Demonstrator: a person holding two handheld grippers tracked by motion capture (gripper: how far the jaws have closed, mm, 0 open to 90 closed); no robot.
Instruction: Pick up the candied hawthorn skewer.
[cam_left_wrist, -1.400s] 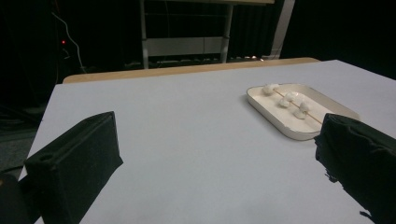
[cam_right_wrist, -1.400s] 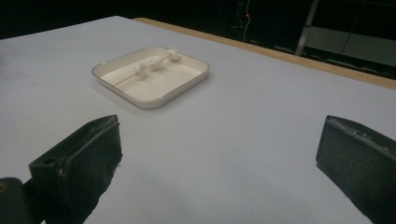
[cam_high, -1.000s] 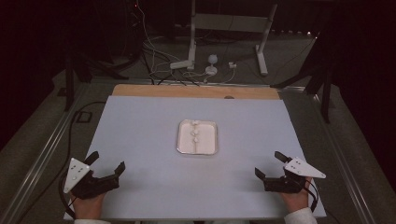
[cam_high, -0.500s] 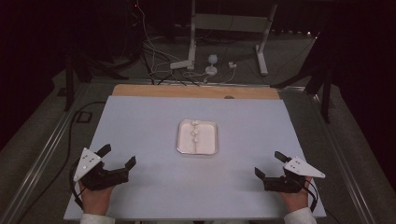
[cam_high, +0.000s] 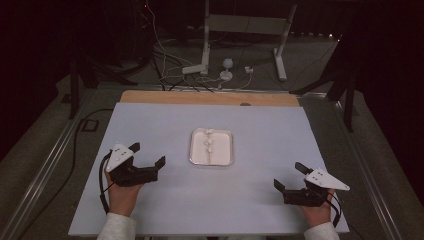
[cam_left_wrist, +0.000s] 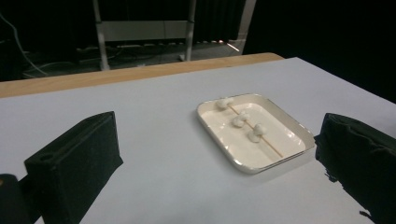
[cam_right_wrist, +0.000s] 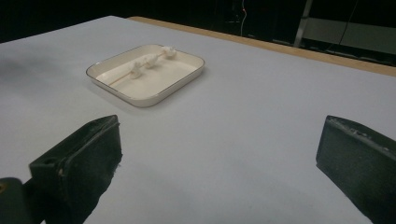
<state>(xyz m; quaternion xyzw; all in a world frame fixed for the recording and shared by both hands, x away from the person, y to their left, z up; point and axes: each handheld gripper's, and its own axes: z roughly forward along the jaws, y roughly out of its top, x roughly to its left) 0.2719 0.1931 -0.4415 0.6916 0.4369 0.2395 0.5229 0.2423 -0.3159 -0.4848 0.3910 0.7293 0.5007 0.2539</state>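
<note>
The left gripper (cam_high: 150, 157) sits at the near left of the table (cam_high: 150, 120), jaws spread wide and holding nothing, angled toward the middle. Just right of it, at the table's centre and nearer to it than to the other hand, lies a shallow rectangular tray (cam_high: 195, 155) with rounded corners and a pale, glossy inside. On it rests a thin wooden skewer (cam_left_wrist: 273, 150) running lengthwise, with three small white lumps (cam_left_wrist: 239, 119) threaded along its far half; they look like marshmallows or soft dough balls, though I cannot tell which. I judge the skewer light and stiff but easy to snap, and the lumps soft and likely to squash or slide if pinched. The safest hold seems the bare near end of the stick, which lies flat on the tray floor, so the jaws would need to come in low. The tray itself may slip on the smooth table. Far right, the right gripper (cam_high: 287, 176) rests near the table's near edge, jaws likewise wide apart and empty, well apart from the tray.
</note>
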